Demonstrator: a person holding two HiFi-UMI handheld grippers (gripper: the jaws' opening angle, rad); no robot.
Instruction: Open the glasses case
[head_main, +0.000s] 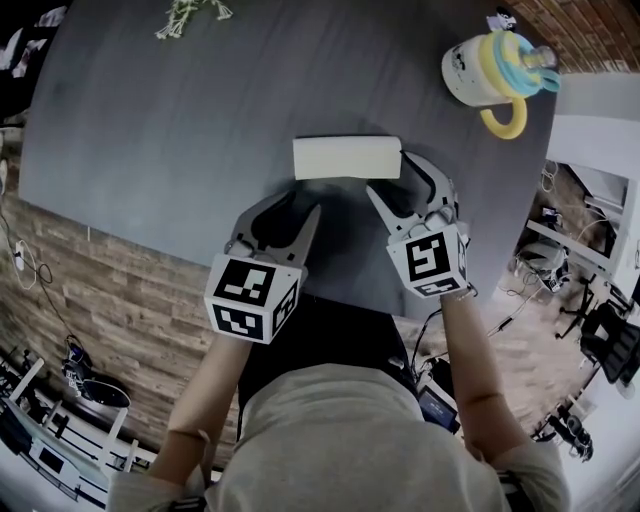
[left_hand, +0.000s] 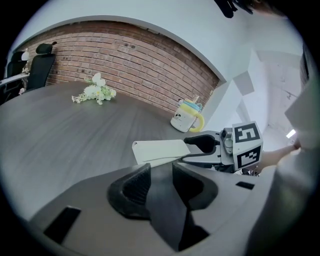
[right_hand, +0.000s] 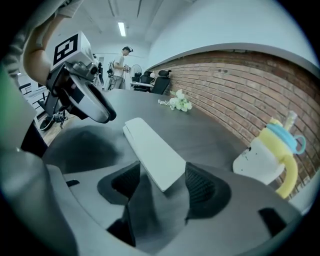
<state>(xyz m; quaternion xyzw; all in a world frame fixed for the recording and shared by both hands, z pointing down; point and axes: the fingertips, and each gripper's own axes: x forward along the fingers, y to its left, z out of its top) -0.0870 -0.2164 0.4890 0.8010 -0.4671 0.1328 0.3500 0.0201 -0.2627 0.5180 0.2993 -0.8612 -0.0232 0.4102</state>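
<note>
Case (head_main: 347, 157): white, closed, flat on worktop (head_main: 180, 120), long axis crosswise before the person. Right tongs (head_main: 389, 172): apart, straddling its right end, pads not pressing; the nearer pair. Left tongs (head_main: 304, 202): apart, empty, just short of its near edge.

Office or lab space: long grey meeting table (left_hand: 60, 130), office chairs (left_hand: 37, 67), brick wall (left_hand: 125, 60), ceiling strip light (right_hand: 121, 28).
</note>
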